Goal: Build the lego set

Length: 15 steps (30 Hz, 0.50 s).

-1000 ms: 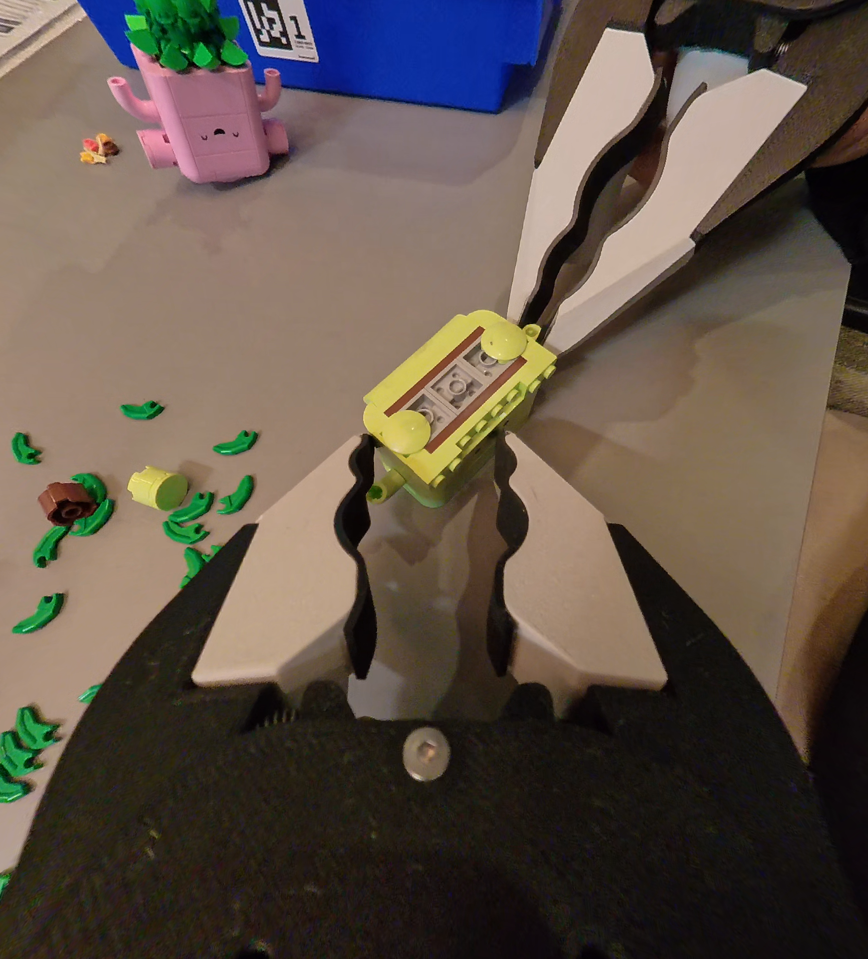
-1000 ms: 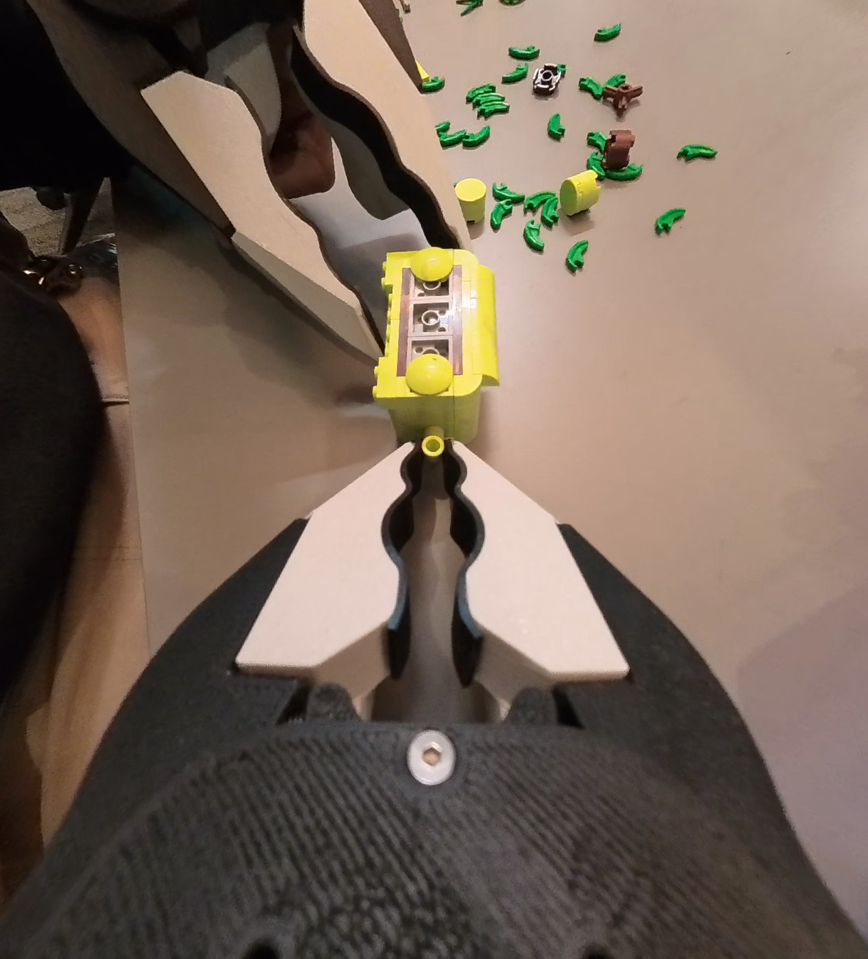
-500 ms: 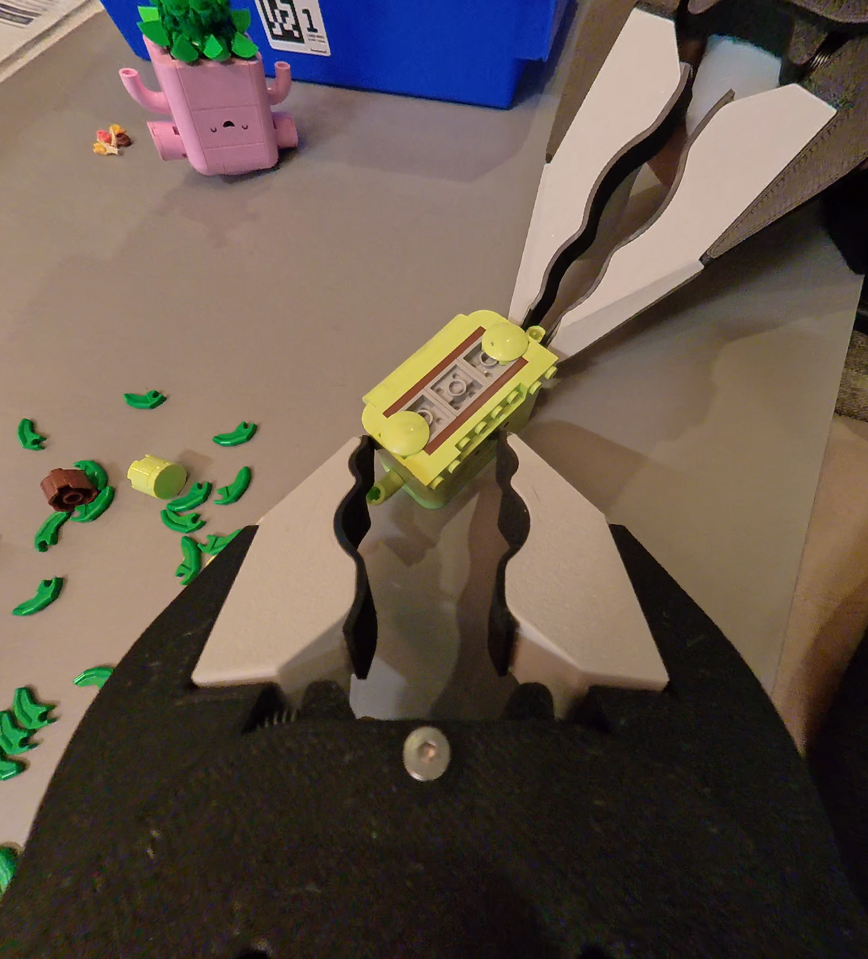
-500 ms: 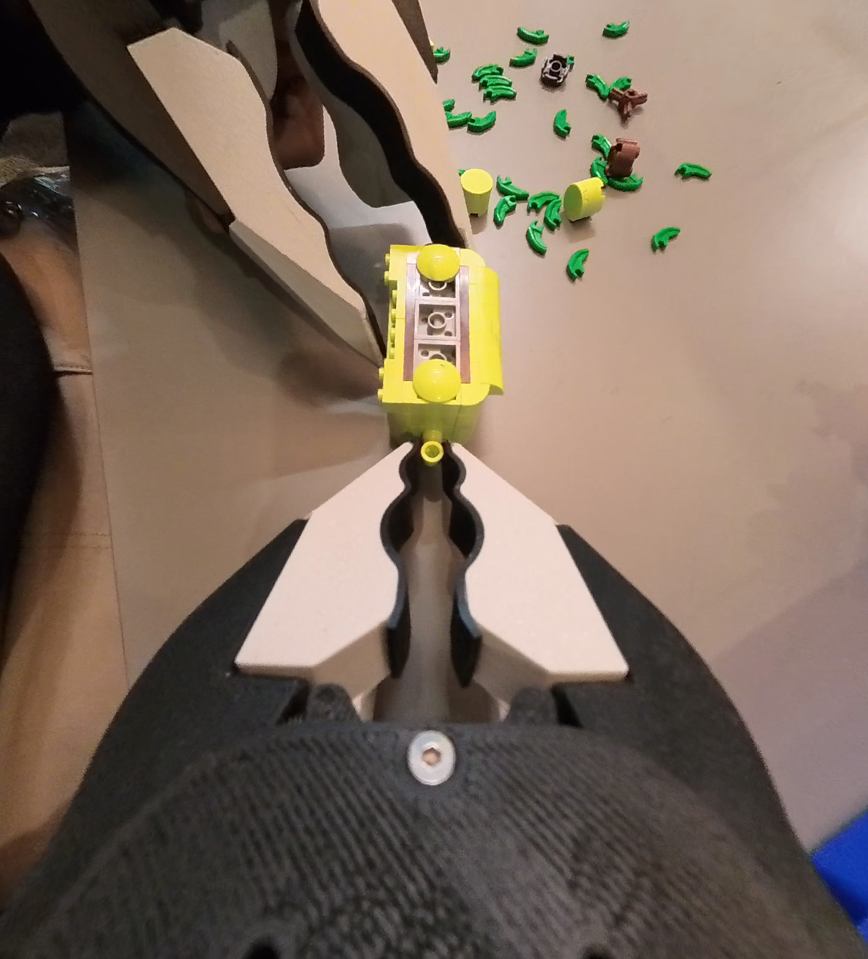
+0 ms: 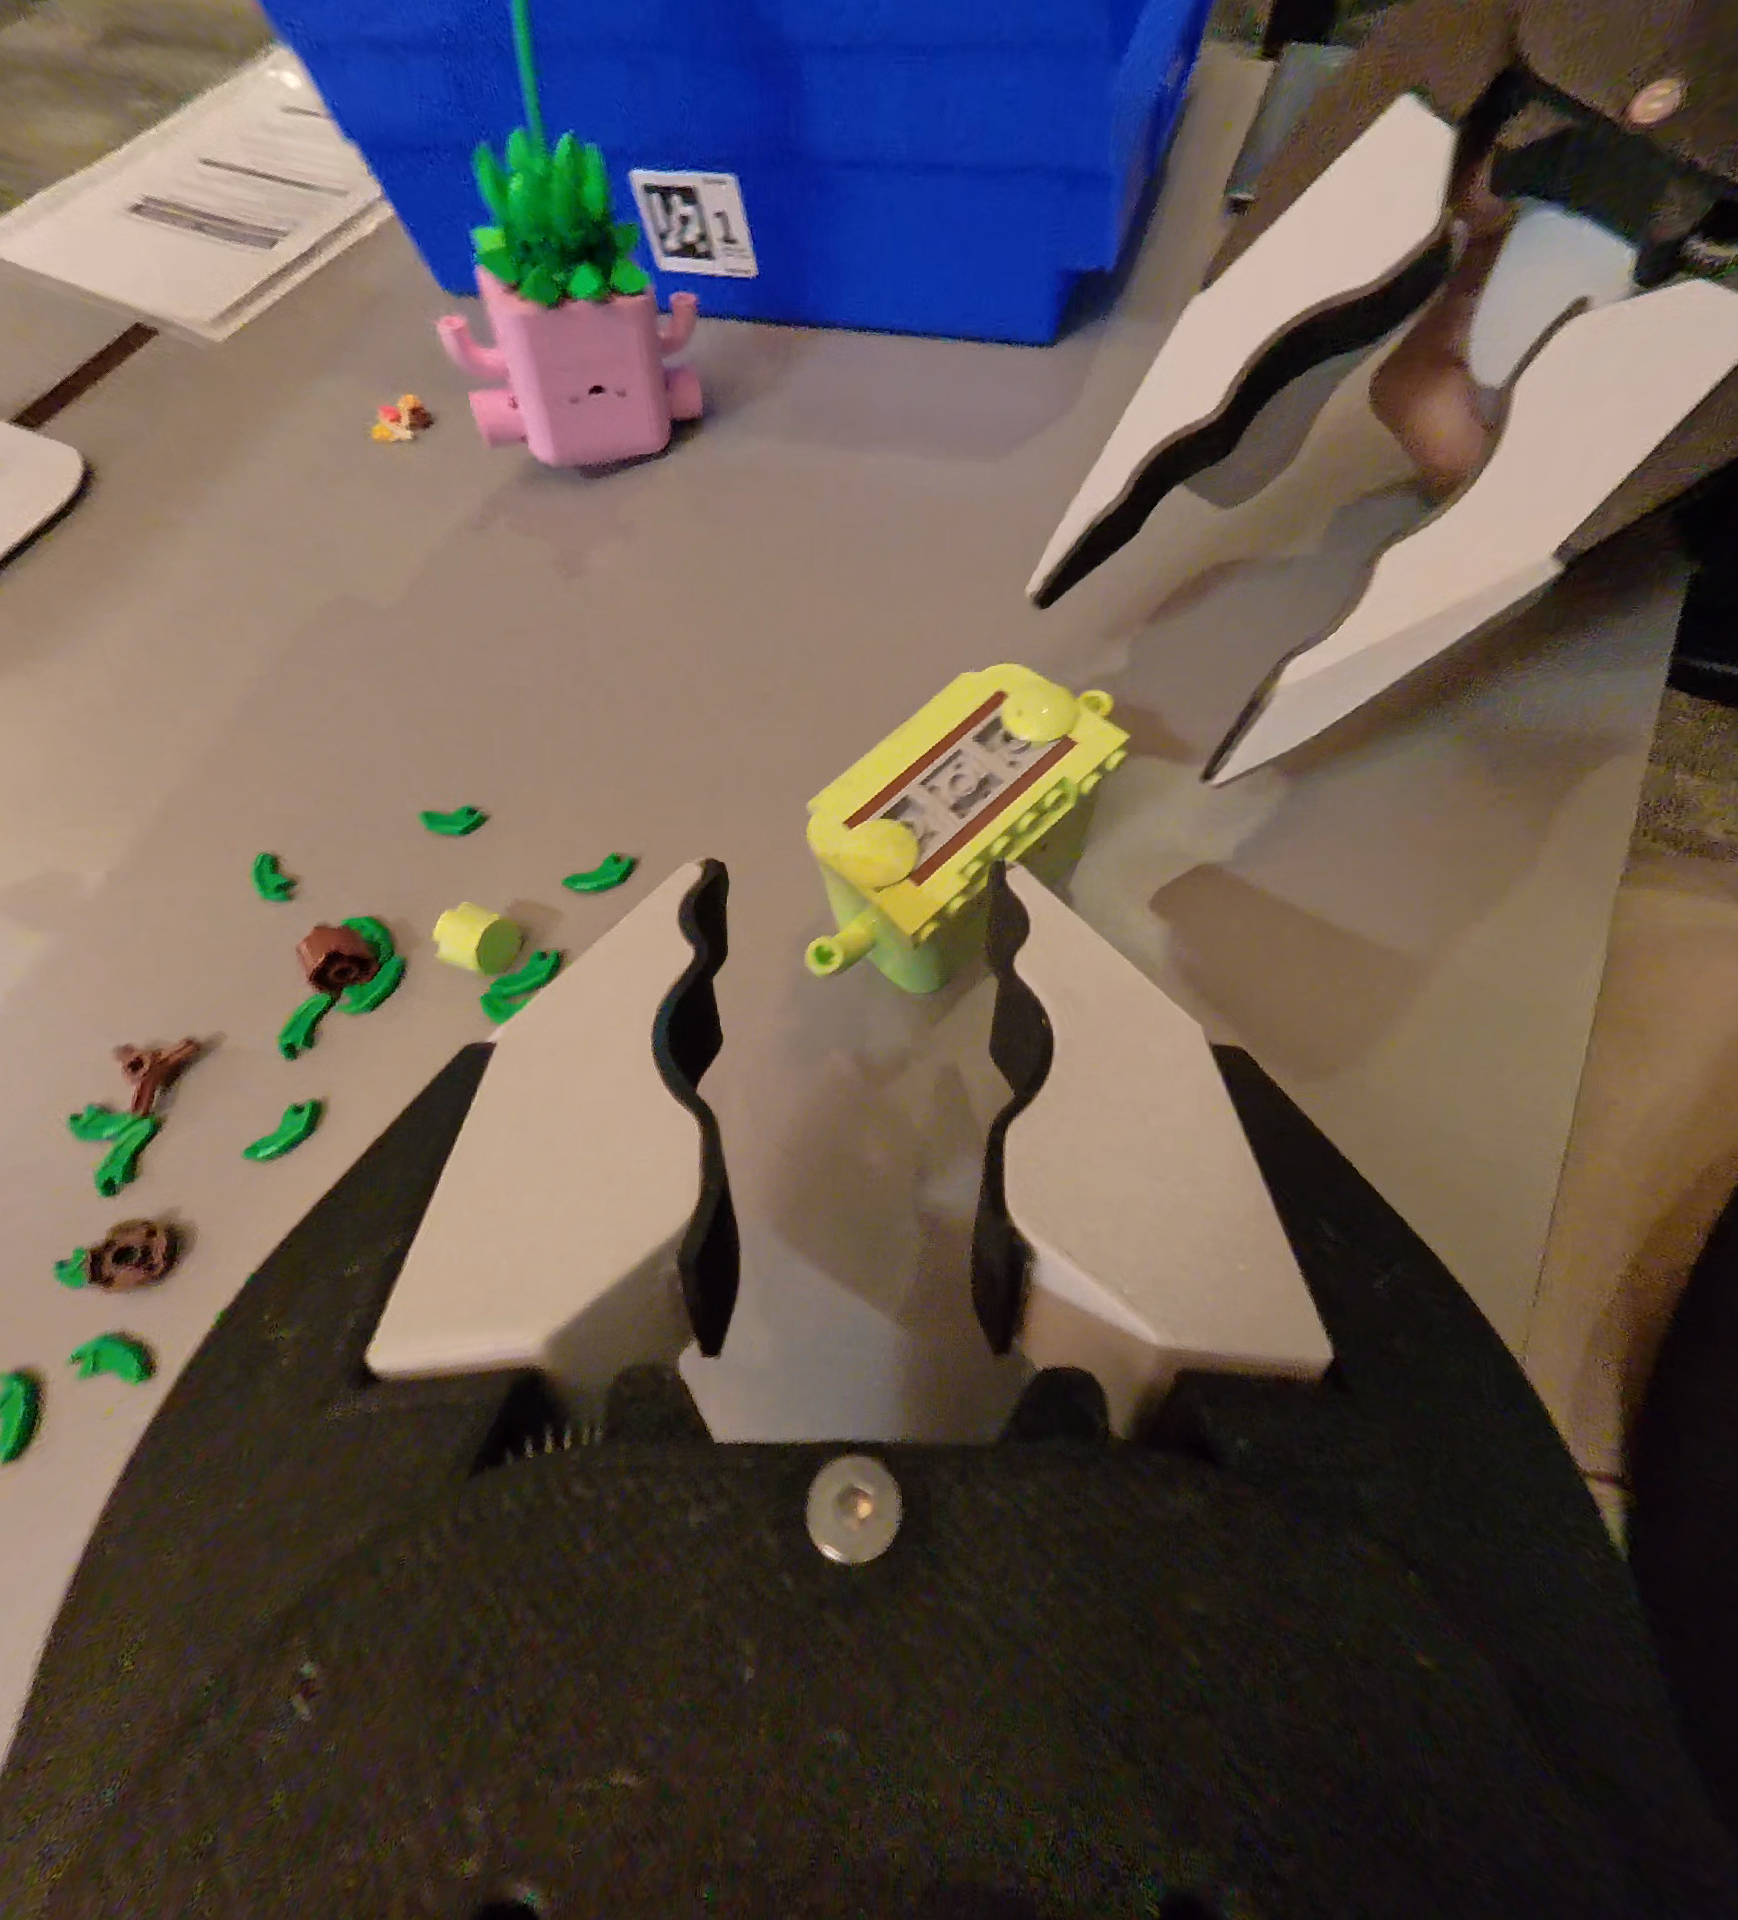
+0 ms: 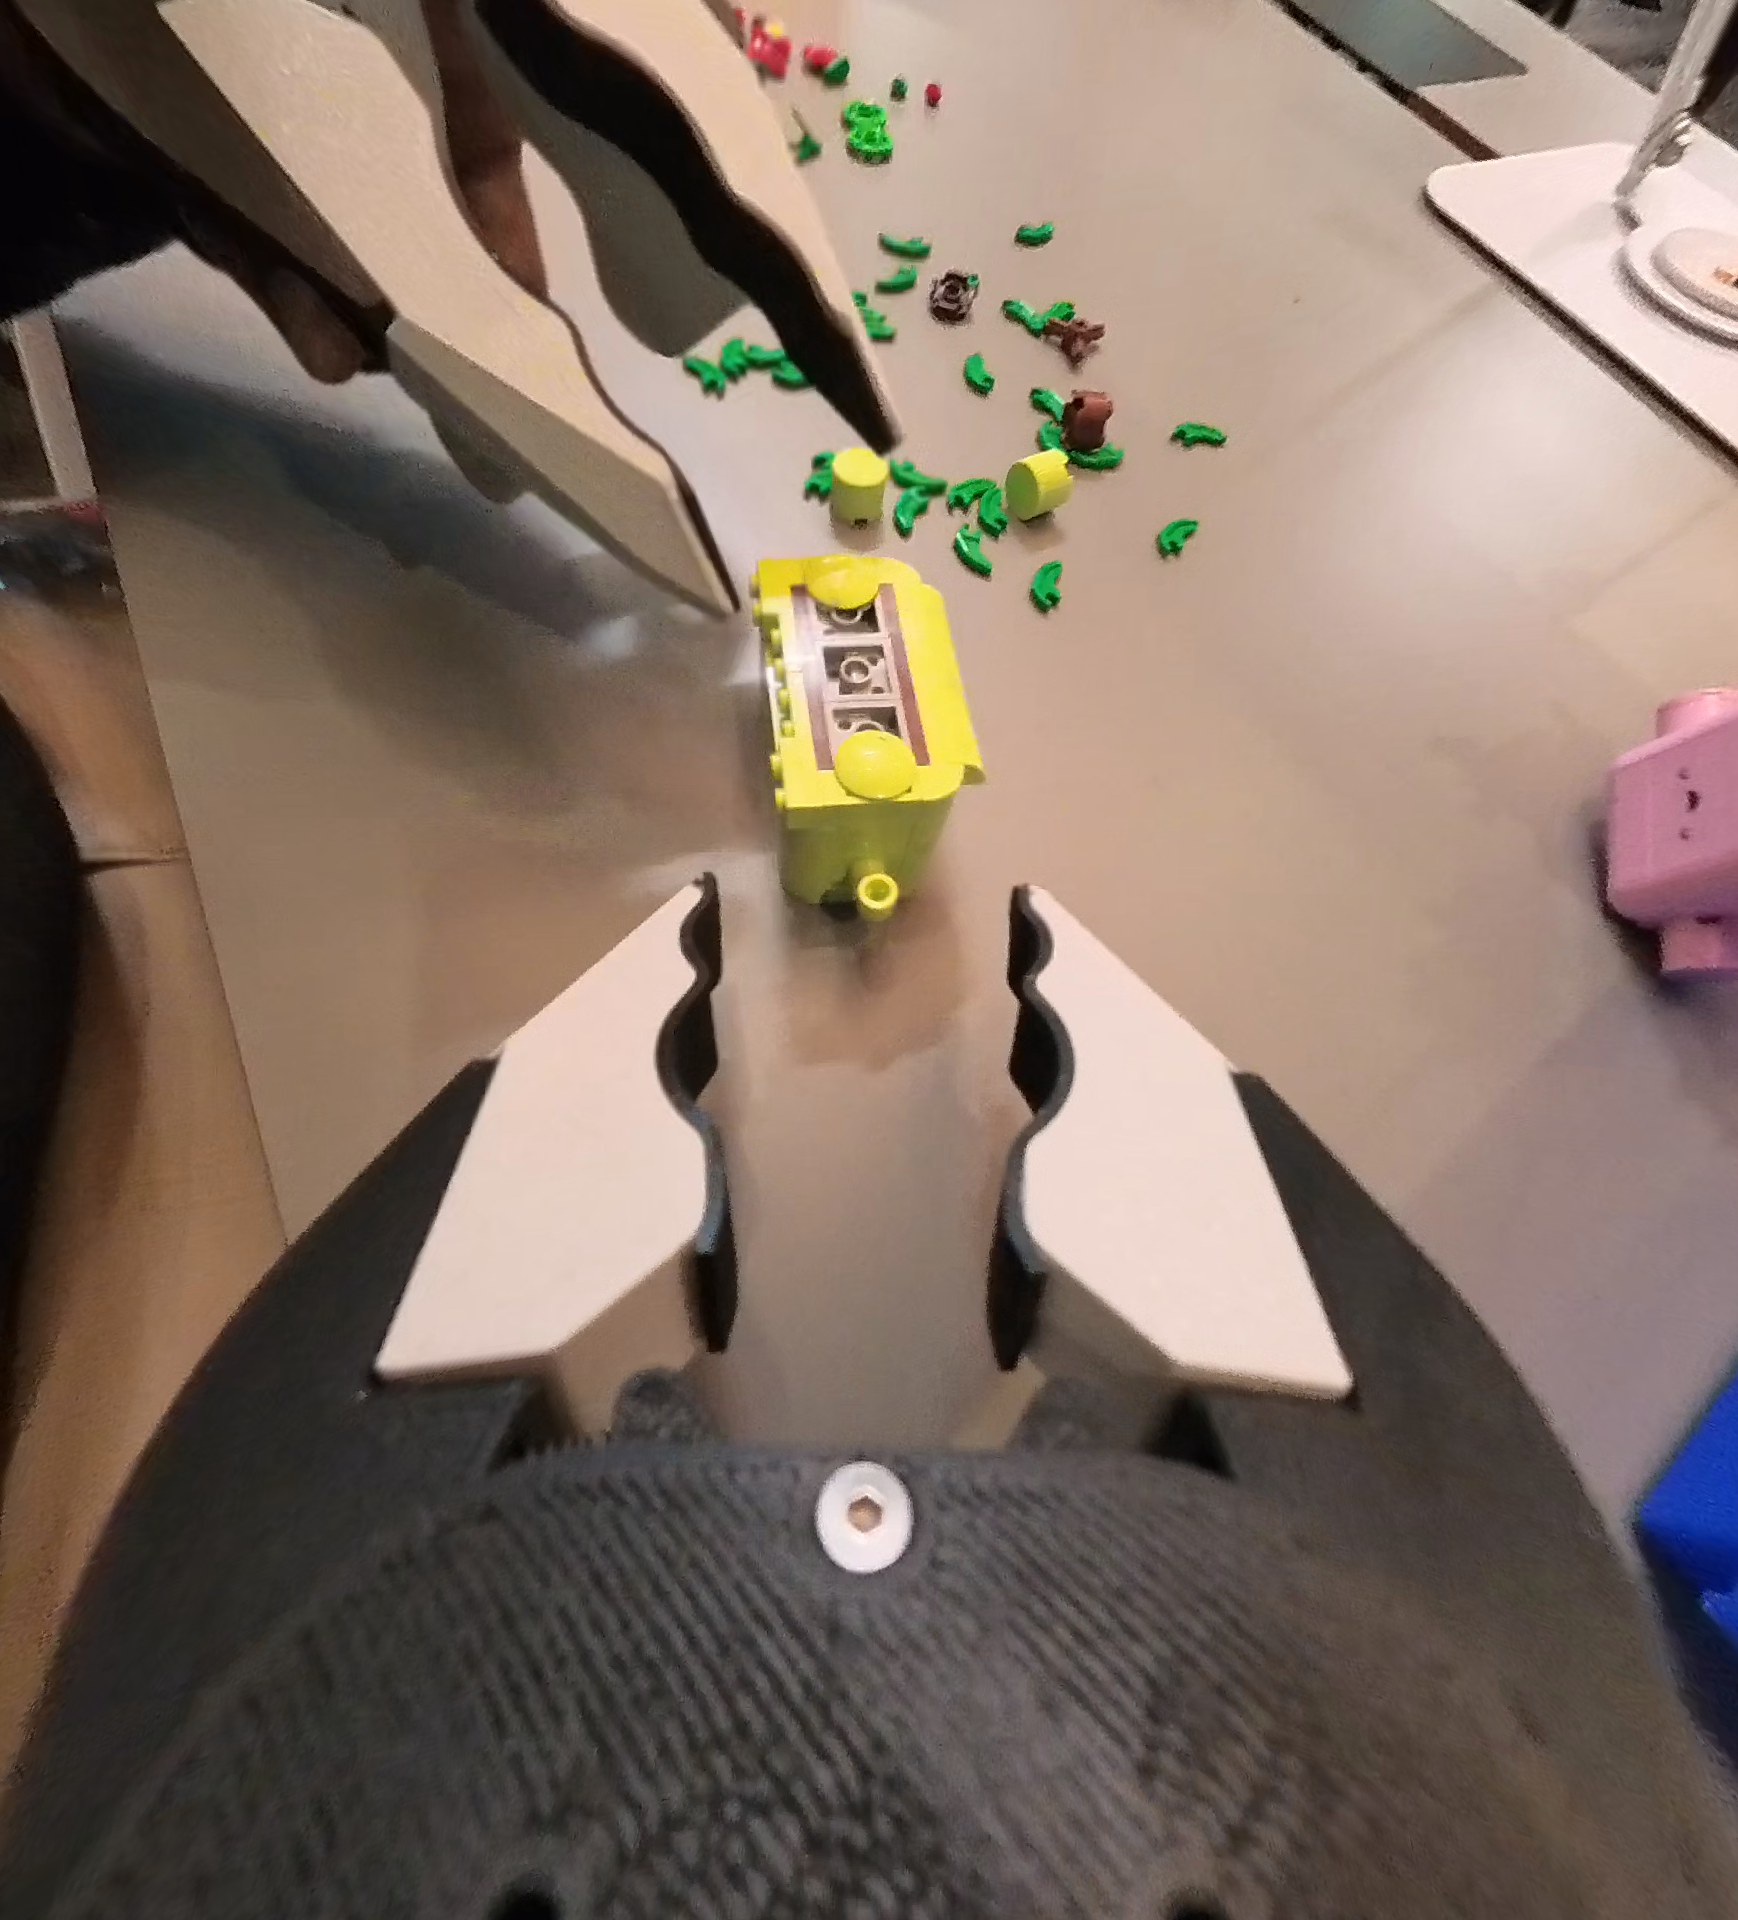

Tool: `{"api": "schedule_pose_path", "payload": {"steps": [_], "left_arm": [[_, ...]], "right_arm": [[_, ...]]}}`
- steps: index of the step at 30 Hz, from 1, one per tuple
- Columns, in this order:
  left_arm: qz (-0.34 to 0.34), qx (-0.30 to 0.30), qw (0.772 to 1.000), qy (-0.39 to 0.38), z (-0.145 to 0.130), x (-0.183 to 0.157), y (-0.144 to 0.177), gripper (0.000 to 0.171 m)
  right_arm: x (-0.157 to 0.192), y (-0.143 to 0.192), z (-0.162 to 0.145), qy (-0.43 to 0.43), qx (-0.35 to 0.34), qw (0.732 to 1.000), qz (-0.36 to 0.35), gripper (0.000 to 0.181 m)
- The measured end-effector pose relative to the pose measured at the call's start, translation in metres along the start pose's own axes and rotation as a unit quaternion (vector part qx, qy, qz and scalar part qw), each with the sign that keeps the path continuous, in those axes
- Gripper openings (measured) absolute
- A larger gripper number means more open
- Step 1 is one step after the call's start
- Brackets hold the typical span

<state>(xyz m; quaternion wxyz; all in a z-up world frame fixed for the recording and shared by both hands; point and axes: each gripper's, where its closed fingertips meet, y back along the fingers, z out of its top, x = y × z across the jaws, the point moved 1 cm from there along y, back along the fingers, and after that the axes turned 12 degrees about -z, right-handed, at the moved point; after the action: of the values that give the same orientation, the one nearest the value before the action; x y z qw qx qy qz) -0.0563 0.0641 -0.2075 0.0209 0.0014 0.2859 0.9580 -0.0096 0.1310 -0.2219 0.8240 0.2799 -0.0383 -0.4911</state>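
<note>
A lime-green lego build (image 5: 958, 821) with a grey and brown studded top stands alone on the grey table (image 5: 740, 582). My left gripper (image 5: 854, 883) is open and empty just short of it; its right fingertip (image 5: 1010, 904) is close to the build's side and no pad presses on it. My right gripper (image 6: 863, 899) is open and empty, a little back from the build (image 6: 865, 707) and its small lime peg (image 6: 877, 891). The right gripper also shows in the left wrist view (image 5: 1130, 686), and the left gripper in the right wrist view (image 6: 805, 520).
A pink lego pot with green leaves (image 5: 584, 384) stands before a blue bin (image 5: 792, 135). Several green leaf pieces (image 5: 595, 873), a lime cylinder (image 5: 475, 935) and brown pieces (image 5: 335, 956) lie at the left. A white tray (image 6: 1623, 281) lies far off. The table edge (image 5: 1613, 935) runs near the build.
The left gripper let go of the lime build and the right gripper let go of its peg. Both opened and drew back. The build now stands free on the table.
</note>
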Motion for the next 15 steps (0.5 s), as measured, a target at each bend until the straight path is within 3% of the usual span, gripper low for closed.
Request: {"api": "schedule_pose_path", "payload": {"steps": [3,7,15], "left_arm": [[0.004,0.001,0.999,0.037,-0.012,0.011,0.003,0.051],[0.002,-0.013,0.999,0.05,-0.015,0.013,0.002,0.036],[-0.06,-0.023,0.996,0.068,-0.013,-0.004,-0.004,0.033]], "right_arm": [[-0.002,-0.005,0.004,-0.015,-0.01,1.0,-0.005,0.066],[0.0,-0.021,0.011,0.01,-0.012,0.999,-0.029,0.09],[0.01,-0.039,0.02,0.01,-0.003,1.0,-0.016,0.08]]}}
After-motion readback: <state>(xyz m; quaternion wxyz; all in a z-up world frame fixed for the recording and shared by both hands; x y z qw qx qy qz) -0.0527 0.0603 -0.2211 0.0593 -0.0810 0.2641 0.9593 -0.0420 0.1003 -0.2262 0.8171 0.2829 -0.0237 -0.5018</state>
